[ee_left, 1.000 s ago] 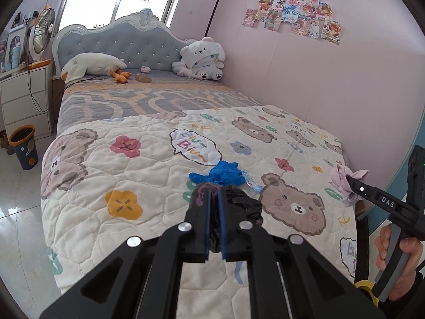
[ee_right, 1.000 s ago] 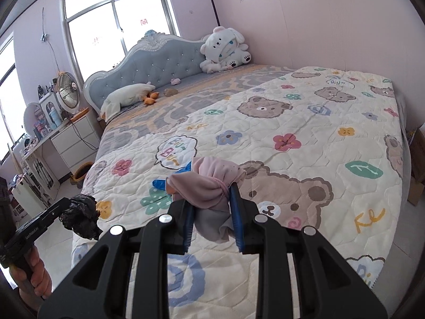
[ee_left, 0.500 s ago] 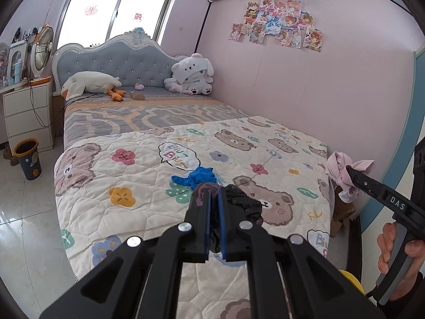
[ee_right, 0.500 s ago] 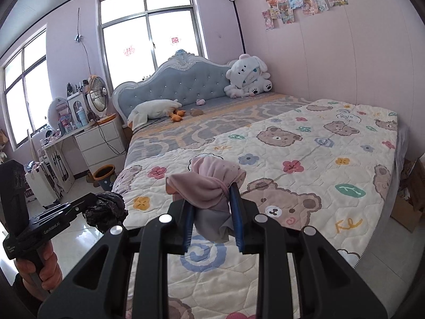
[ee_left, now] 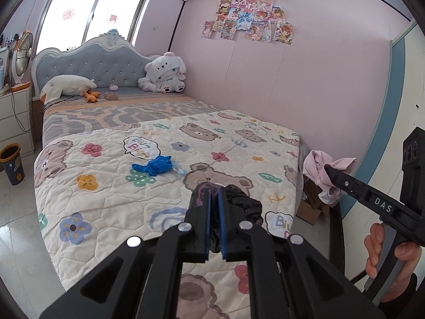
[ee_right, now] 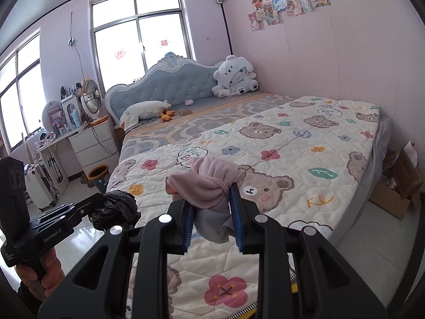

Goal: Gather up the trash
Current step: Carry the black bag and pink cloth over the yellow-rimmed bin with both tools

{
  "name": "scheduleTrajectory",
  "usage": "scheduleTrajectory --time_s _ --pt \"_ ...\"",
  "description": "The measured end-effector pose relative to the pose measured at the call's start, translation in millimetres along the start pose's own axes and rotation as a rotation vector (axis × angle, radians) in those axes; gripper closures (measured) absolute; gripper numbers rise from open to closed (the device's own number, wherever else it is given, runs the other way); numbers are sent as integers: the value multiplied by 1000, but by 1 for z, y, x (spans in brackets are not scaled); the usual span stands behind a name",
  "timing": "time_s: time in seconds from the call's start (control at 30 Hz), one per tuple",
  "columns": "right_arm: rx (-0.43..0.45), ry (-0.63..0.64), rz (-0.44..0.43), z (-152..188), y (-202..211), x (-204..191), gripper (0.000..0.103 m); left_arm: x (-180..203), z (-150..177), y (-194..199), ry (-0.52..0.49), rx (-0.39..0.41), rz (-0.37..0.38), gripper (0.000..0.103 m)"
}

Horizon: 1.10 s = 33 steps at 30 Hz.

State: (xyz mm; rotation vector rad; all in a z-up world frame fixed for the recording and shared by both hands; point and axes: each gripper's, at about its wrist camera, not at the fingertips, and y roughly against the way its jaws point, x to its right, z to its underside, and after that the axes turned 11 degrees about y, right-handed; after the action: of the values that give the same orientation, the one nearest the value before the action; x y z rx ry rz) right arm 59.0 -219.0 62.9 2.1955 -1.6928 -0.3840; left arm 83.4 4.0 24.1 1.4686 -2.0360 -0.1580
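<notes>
The left gripper is pinching a crumpled black bag — no clear long axis — above the quilt's foot. The right gripper is clamping a pink cloth, bunched crosswise, tail hanging down.

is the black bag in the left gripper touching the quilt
Apart. In the right wrist view the crumpled black bag, clamped in the left gripper, hangs beside the quilt with bare floor under it.

Bear-and-flower-print quilt, blue wad, pink cloth
</notes>
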Motion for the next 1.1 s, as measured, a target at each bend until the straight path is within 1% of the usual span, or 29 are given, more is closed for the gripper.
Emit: scheduleTrajectory --time_s 0.27,0.5,0.73,0.87,1.1 --pt "2 -58 31 27 36 29 79 38 27 4 -30 -38 43 98" --pt "-2 -91 57 50 63 50 79 67 52 -5 -62 -98 99 98" --pt "-8 -119 91 68 88 70 79 89 65 -4 -96 -108 125 98" --pt "-25 -136 104 82 97 80 79 100 75 -4 -120 -130 138 98" --pt "-53 -166 115 102 108 90 79 121 87 -5 -165 -144 175 98"
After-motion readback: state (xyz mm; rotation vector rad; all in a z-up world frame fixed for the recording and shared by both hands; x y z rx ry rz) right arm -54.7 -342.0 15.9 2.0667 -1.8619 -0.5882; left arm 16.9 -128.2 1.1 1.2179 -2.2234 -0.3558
